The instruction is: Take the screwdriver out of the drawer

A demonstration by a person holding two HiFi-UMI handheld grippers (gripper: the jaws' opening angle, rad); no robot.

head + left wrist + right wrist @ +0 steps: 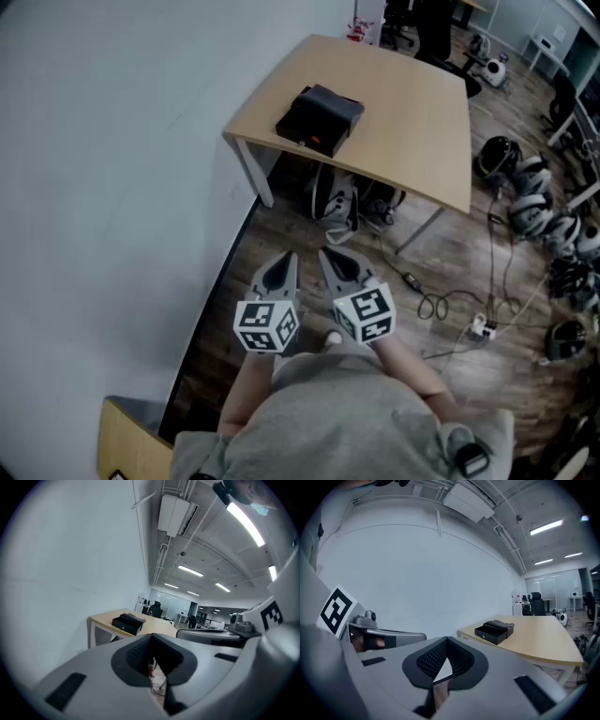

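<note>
While held low and close to the body, side by side, noses tipped a little down toward the wooden floor [459, 262]. Left gripper [284, 265] with its tongs together, nothing between them. Right gripper [336, 262] just the same: tongs pressed together, nothing caught. Probably closed like this because nothing is near enough to grab yet, and closed tongs are easy to carry around.

Well apart from the job. Far ahead, a light wooden desk [412, 122] pushed up beside the white wall [112, 141]. On the desk, near the wall-side edge, a small black drawer box [319, 119] with a round knob on its front and something dark lying on top. No screwdriver to be seen anywhere. Most likely tucked inside that box, going by the task. Hard to tell from here whether the drawer is pushed all the way in.

So, nothing done yet. First, a walk over to the desk. Then probably tongs opened, one gripper to steady the little box and the other to pull the knob, since such a light box might slide instead of opening. Also worth watching: loose cables [441, 305] on the floor beside the desk leg, easy to trip on.
</note>
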